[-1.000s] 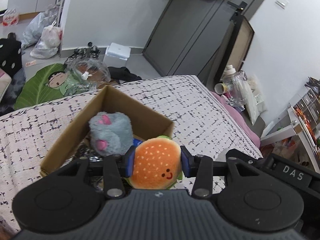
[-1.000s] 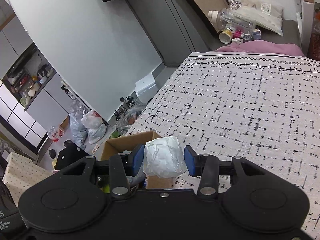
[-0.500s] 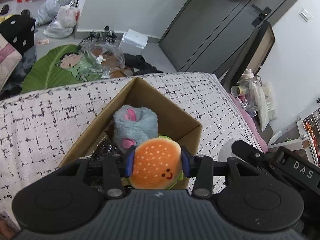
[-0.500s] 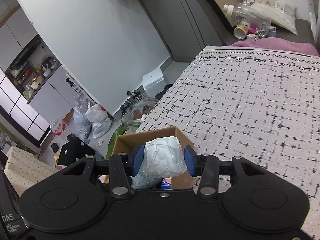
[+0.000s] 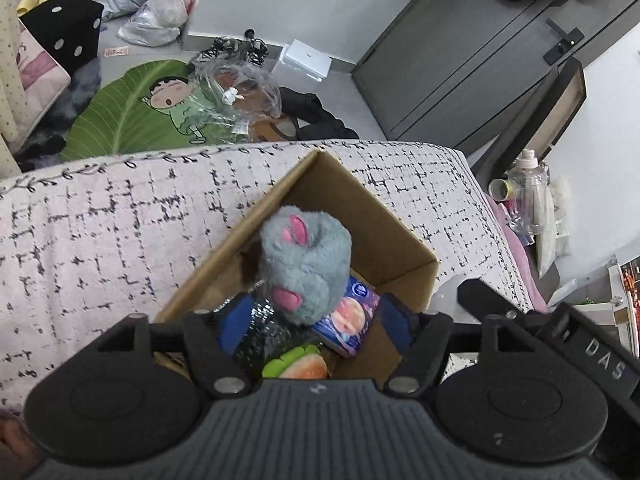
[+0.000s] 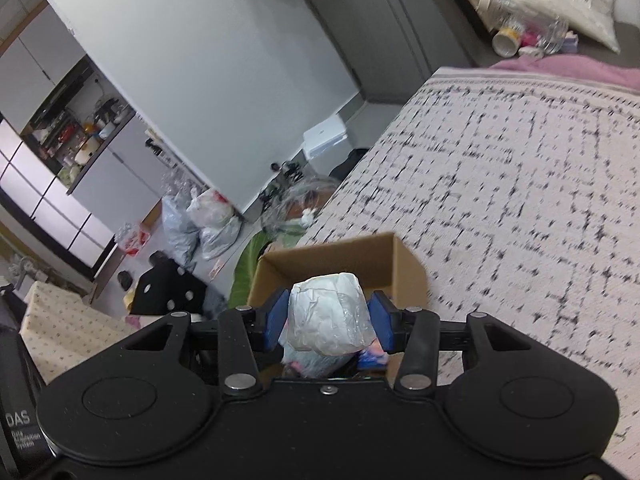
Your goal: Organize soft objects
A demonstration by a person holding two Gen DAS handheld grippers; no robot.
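Left gripper hung right over the cardboard box, its blue fingers spread wide with nothing between them. Just below that gap lay the burger plush, bun and green lettuce edge peeking up from the near end of the box: loose, inside, job done for that one, by the look of it. Beside it sat a dark glittery pouch and a purple packet, and behind those the grey furry plush with pink paw pads stood tall, filling the middle of the box. So the near corner looked like the only free pocket, which would explain a drop there.

Over on the other side, the right gripper had its fingers closed on a white plastic-wrapped bundle, pinched at both flanks so the soft wrap bulged above the pads. It hovered at the box's near edge, likely queued as the next thing to go in; room looked tight.

The box rested on the bed's black-and-white patterned cover. Beyond, on the floor, a green leaf mat and some plastic bags
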